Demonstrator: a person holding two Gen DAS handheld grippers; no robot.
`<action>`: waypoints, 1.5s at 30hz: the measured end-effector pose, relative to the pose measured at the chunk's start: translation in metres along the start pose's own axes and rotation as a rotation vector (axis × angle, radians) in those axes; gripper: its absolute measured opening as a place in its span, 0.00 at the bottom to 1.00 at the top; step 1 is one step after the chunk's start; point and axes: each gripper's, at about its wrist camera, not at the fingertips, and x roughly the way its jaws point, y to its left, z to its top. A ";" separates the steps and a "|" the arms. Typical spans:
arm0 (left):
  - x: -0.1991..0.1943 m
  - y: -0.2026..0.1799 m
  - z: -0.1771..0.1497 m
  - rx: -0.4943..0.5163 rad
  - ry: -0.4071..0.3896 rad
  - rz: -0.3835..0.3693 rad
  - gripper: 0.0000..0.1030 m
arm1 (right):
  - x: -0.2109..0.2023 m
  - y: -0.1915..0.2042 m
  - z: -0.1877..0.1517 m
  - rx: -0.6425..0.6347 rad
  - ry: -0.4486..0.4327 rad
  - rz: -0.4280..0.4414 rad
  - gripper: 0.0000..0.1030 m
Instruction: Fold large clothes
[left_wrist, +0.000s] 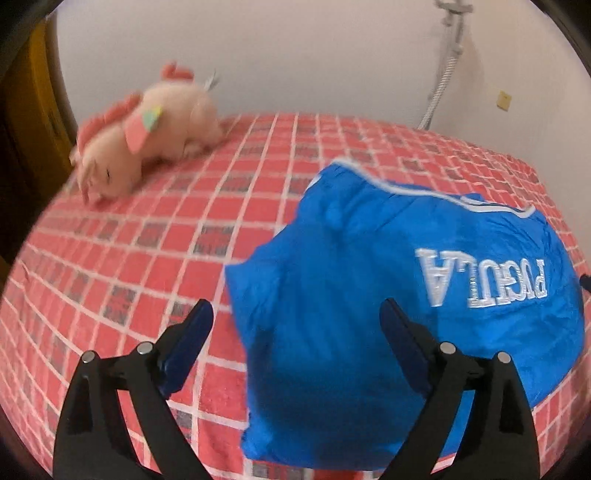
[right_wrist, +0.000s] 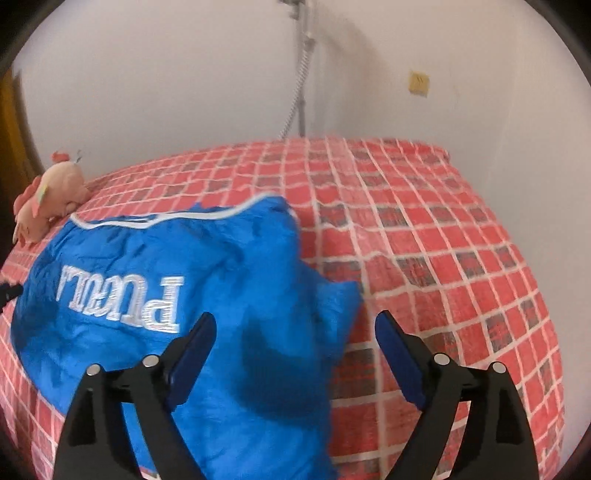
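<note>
The blue jacket (left_wrist: 369, 295) lies spread on the checked bed (left_wrist: 129, 258), ahead of both jaws. The left gripper (left_wrist: 297, 317) and right gripper (right_wrist: 295, 328) both gape wide, holding nothing. A pink plush toy (left_wrist: 147, 129) sits beyond, far left.

**Blue jersey and plush toy share a checked bed**

A bed (left_wrist: 122, 266) covered in a red sheet gridded with white lines and dark squares stands against a pale wall. A blue jersey (left_wrist: 369, 295), white-trimmed and lettered in white, lies rumpled and partly folded on the sheet. Well apart from it, near the bed's far left edge, a pink plush toy (left_wrist: 147, 136) rests on its side.
</note>
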 end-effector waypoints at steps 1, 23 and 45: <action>0.005 0.005 -0.001 -0.012 0.020 -0.028 0.88 | 0.006 -0.007 -0.001 0.012 0.029 0.035 0.86; 0.033 -0.001 -0.020 -0.086 0.040 -0.255 0.31 | 0.055 -0.011 -0.017 0.128 0.155 0.421 0.34; -0.156 -0.033 -0.096 0.018 -0.186 -0.333 0.12 | -0.148 -0.005 -0.074 -0.026 -0.006 0.490 0.24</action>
